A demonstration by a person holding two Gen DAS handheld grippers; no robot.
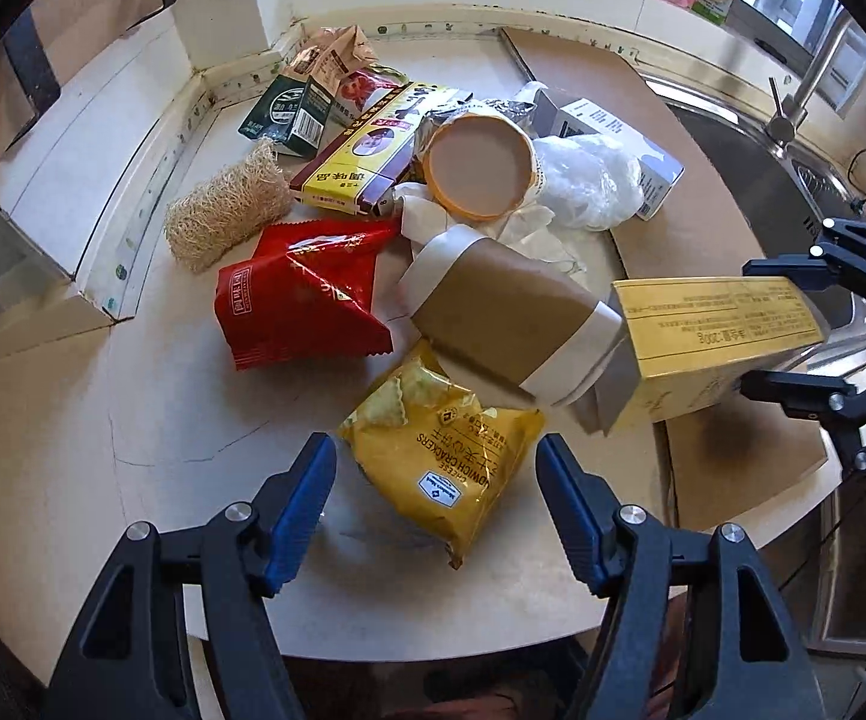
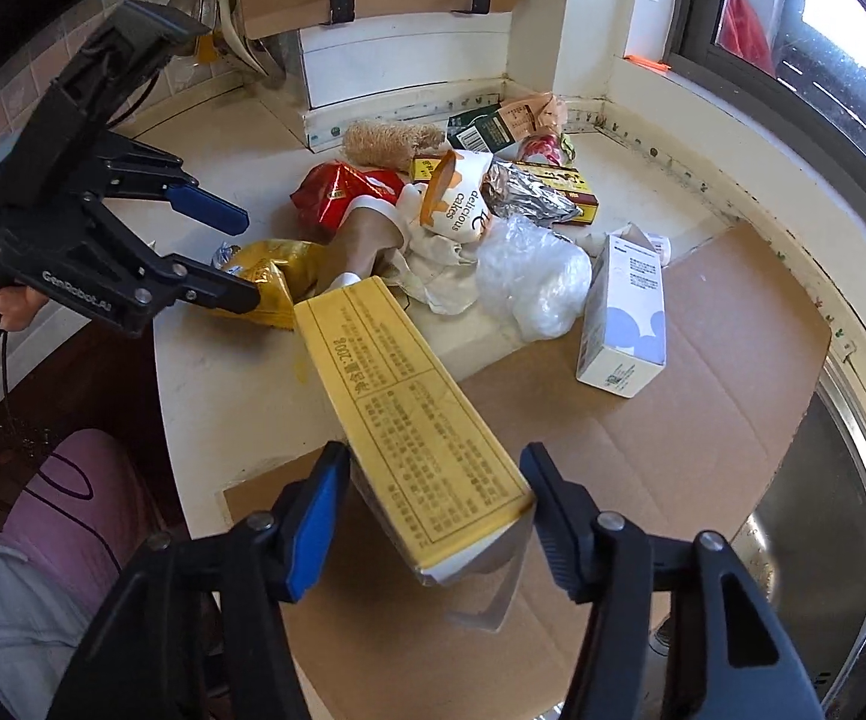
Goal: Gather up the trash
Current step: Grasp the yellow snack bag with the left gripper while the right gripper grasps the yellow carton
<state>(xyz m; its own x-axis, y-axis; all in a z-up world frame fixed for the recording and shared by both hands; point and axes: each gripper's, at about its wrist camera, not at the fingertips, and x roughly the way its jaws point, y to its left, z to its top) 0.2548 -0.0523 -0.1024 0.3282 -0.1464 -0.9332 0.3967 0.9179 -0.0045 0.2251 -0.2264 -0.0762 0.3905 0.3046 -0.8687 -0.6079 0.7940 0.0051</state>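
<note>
Meanwhile, beside the brown paper cup (image 1: 514,324) on the desk (image 1: 103,468), the right tool (image 2: 436,510) pinches a stiff, likely light yellow carton (image 2: 409,420) by its end, while the left tool (image 1: 436,510) hangs open over a crinkly, slippery cracker bag (image 1: 439,450).

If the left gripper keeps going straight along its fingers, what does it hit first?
Most likely the yellow cracker bag. It lies on the counter directly ahead of the left gripper, between its open fingers. The brown paper cup sits just beyond. How much gap remains is hard to judge.
</note>
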